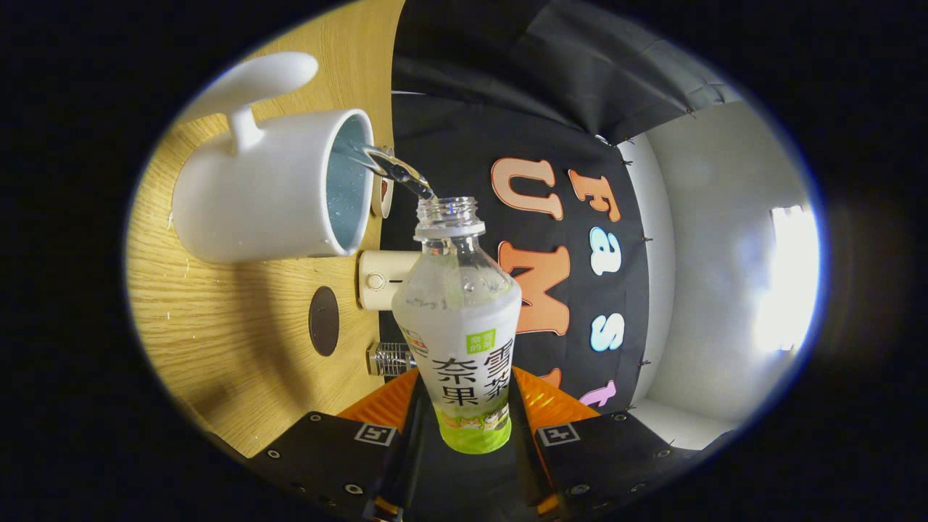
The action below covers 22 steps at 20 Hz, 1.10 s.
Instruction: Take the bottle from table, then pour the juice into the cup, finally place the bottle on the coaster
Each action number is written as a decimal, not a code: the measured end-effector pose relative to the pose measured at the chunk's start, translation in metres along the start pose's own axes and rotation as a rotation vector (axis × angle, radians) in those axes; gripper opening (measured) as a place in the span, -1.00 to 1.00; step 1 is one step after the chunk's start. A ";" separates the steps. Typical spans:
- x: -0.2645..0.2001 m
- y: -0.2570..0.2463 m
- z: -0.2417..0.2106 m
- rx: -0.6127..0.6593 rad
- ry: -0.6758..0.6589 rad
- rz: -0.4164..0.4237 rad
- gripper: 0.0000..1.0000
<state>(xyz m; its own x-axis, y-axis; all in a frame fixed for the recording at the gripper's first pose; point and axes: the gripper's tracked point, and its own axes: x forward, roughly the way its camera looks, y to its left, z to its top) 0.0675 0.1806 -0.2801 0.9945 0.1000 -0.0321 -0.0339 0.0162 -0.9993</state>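
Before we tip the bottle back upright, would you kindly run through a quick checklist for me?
1. Tongs shut on the bottle: ok.
2. Stream landing inside the cup: ok.
3. Bottle mouth close to the cup's rim, not touching: ok.
4. Cup resting on the table: ok.
5. Coaster bare, beside the cup: ok.
6. Juice level in the cup: cannot tell.

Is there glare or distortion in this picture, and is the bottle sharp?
Gripper view: strong glare on the white wall; fisheye bending curves the table; the bottle, held in the gripper, is sharp, as is the cup.
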 end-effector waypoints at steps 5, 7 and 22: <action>0.001 -0.004 0.002 -0.024 -0.006 -0.001 0.12; 0.001 -0.004 0.002 -0.029 -0.009 -0.002 0.13; 0.004 -0.017 0.007 -0.102 -0.033 -0.042 0.13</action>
<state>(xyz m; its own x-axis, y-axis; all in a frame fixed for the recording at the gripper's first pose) 0.0710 0.1878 -0.2631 0.9910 0.1337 0.0087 0.0196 -0.0802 -0.9966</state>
